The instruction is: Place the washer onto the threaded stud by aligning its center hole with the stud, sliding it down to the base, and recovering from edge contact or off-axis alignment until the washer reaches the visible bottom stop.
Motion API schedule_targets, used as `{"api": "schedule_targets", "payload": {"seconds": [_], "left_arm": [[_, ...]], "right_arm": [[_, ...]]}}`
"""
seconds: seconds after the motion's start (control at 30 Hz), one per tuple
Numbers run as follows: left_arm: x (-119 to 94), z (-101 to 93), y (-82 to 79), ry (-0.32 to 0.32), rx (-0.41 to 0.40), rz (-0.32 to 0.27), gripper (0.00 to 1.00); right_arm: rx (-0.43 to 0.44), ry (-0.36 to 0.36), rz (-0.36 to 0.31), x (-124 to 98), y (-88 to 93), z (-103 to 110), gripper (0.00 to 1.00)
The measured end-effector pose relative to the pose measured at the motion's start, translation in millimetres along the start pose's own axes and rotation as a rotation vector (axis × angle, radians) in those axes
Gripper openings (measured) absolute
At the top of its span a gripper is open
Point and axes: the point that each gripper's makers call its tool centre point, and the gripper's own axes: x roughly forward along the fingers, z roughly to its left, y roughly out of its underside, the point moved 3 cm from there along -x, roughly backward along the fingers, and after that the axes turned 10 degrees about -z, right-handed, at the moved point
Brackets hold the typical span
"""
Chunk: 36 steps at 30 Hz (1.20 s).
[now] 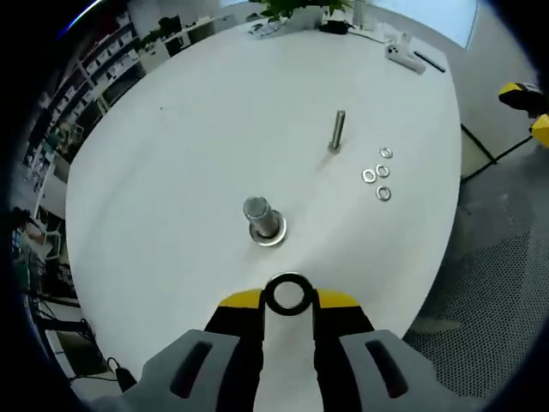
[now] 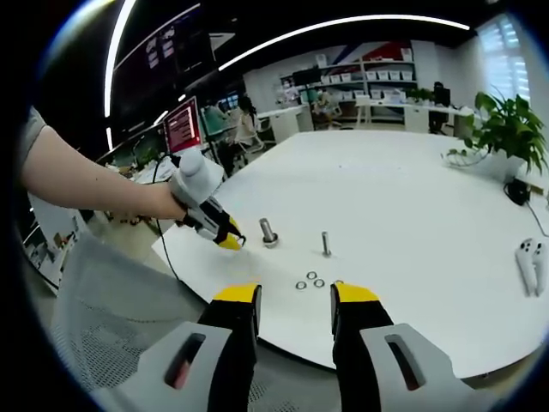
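Left gripper [image 1: 288,300]: jaws clamped on a washer [image 1: 287,294], held just short of the near stud [image 1: 260,216], which stands on the white table [image 1: 171,172] with a washer at its base. Beyond: second stud [image 1: 338,131]; four loose washers [image 1: 377,174] beside it. Right gripper [image 2: 294,296]: jaws apart, empty, at the table edge. Far edge: plant [image 2: 506,129], controllers [image 2: 533,262].

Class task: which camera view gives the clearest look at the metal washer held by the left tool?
The left gripper view: the round silver metal washer sits close, hole visible, pinched in the left tool. In the right gripper view, that tool is distant, and the washer is too small to make out.
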Motion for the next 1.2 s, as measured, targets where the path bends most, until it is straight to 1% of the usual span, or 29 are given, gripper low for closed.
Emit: {"api": "schedule_targets", "payload": {"seconds": [0.13,0.23,0.27,0.37,0.77,0.87,1.03,1.13,1.2], "left_arm": [[-3,7.9,-11.8,-0.011,0.025,-0.017,0.19],[-6,11.7,-22.5,-0.018,0.009,-0.045,0.19],[-7,11.9,-27.4,-0.020,0.016,-0.056,0.19],[-4,13.8,-33.8,-0.020,0.044,-0.068,0.19],[9,16.7,-51.3,-0.007,0.080,-0.055,0.19],[14,18.5,-51.1,0.001,0.108,-0.029,0.19],[18,16.6,-52.7,0.021,0.137,-0.006,0.19],[21,16.7,-52.8,0.024,0.180,0.012,0.19],[24,15.3,-52.3,0.031,0.175,0.023,0.19]], "right_arm": [[-0.001,-0.003,0.004,0,0.3,0,0.35],[-0.003,-0.006,0.005,0,0.7,1,0.35],[-0.003,-0.007,0.006,0,0.7,1,0.35],[-0.001,-0.007,0.004,1,0.6,1,0.35],[0.007,0.005,-0.007,0,-0.4,-2,0.35],[0.005,0.006,-0.005,0,-0.4,-2,0.35],[0.005,0.007,-0.004,-1,-0.2,-2,0.34],[0.003,0.005,-0.006,0,-0.7,-2,0.34],[0.005,0.010,-0.007,-1,-0.7,-2,0.34]]}}
